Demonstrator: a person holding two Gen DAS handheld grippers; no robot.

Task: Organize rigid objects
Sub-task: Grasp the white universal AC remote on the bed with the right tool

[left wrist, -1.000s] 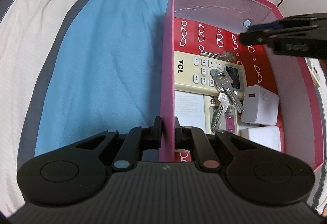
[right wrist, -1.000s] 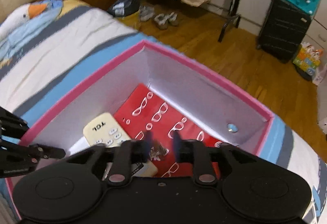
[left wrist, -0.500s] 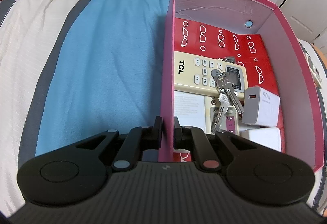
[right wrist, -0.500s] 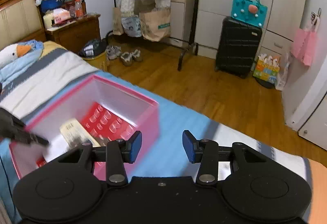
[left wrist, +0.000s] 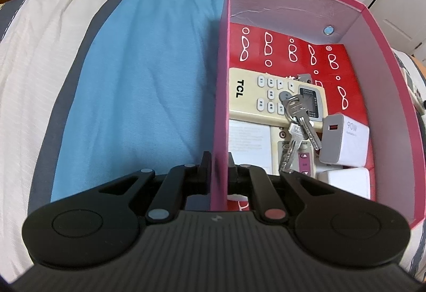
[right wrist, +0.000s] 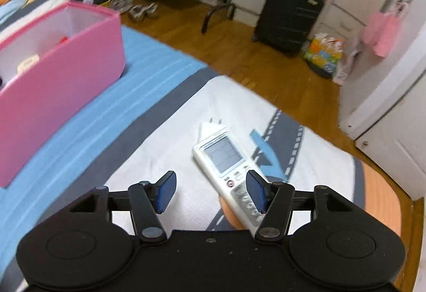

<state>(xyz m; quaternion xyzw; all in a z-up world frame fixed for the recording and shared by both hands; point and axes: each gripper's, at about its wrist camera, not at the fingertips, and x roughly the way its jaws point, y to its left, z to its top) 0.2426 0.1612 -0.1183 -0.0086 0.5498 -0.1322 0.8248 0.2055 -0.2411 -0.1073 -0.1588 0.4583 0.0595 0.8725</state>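
Note:
My left gripper (left wrist: 218,166) is shut on the near left wall of the pink box (left wrist: 221,94) on the bed. Inside the box lie a cream TCL remote (left wrist: 255,94), a bunch of keys (left wrist: 295,116), a white 90W charger (left wrist: 346,142), a second remote and another white block. My right gripper (right wrist: 210,192) is open and empty above the bedspread. A white remote with a screen (right wrist: 226,158) lies just ahead of its right fingertip, with a white plug (right wrist: 211,126) beyond it. The pink box also shows at the left of the right wrist view (right wrist: 58,71).
The bed has a blue, grey and white striped cover (left wrist: 133,78). Its edge runs close behind the white remote, with wooden floor (right wrist: 239,52), a black suitcase (right wrist: 287,15), bags and shoes beyond.
My right gripper has left the box, opened, and swung right and down over the bedspread to the white remote. My left gripper still clamps the box wall.

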